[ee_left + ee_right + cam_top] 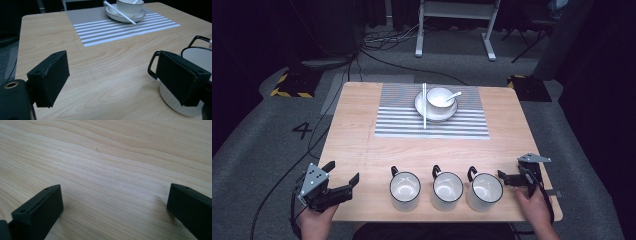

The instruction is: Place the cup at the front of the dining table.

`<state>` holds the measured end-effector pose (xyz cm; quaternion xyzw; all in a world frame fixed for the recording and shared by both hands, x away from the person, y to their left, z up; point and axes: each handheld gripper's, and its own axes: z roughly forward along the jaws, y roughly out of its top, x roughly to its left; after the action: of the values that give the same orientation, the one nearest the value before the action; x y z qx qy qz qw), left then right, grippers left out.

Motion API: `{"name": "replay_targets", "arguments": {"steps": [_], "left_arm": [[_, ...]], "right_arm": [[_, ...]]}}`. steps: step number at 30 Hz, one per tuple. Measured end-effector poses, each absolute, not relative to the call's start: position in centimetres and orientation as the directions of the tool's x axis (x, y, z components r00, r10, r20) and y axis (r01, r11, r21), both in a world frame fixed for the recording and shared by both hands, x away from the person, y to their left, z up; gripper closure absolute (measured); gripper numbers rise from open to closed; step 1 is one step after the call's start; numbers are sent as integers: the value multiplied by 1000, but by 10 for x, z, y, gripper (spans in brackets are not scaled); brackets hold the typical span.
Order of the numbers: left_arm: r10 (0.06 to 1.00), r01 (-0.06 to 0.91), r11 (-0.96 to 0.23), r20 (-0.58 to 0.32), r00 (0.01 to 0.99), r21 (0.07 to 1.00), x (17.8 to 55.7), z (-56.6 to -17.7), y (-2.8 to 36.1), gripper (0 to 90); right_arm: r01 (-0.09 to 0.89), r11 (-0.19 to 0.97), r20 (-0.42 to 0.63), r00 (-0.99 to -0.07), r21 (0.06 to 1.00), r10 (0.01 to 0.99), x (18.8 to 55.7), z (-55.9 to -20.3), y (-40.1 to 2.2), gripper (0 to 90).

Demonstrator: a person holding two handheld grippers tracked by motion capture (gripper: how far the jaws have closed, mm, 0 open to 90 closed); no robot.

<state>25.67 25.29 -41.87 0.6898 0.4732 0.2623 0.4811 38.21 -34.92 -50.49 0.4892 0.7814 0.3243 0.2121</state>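
Looking down from the high view, we see a wooden table [357,130] with a striped placemat [432,125] toward its far side. On the mat a white plate [421,106] carries a white bowl [440,97] with a spoon [454,94] resting in it, and a pair of white chopsticks [424,106] lies across the plate's left edge. Along the near edge stand three white mugs with dark rims and handles: the left mug [405,190], the middle mug [447,190] and the right mug [484,191], set in a row close together. We find the left gripper [343,173] at the table's near-left corner, held in the left hand [316,220], its jaws spread wide and empty. The right gripper [503,176] sits just beside the right mug, held by the right hand [534,205]; we cannot tell from here whether it touches the mug.

Through the left gripper view, we look across the table between wide-open jaws, nothing between them. The left mug [200,53] stands partly behind the jaw at the right of this view, its handle [152,66] showing beside that jaw. Farther off we see the placemat [120,30], the plate [117,16], the bowl [130,6] and the chopsticks [120,12].

Through the right gripper view, we see bare table [105,165] wood between jaws held wide apart, gripping nothing.
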Motion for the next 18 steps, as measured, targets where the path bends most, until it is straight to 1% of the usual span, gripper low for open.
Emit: {"name": "replay_targets", "arguments": {"steps": [5,10,14,18], "left_arm": [[896,393,-108,-82,436,913,253,-412,249,118],[889,391,-104,-91,448,914,250,-407,243,118],[882,383,-111,-86,463,917,246,-401,235,116],[864,388,-140,-79,498,911,244,-396,223,111]], "right_arm": [[628,311,-14,-432,714,902,382,-505,-349,4],[627,311,-14,-431,714,902,382,-505,-349,4],[627,311,-14,-431,714,902,382,-505,-349,4],[627,311,-14,-431,714,902,382,-505,-349,4]]}}
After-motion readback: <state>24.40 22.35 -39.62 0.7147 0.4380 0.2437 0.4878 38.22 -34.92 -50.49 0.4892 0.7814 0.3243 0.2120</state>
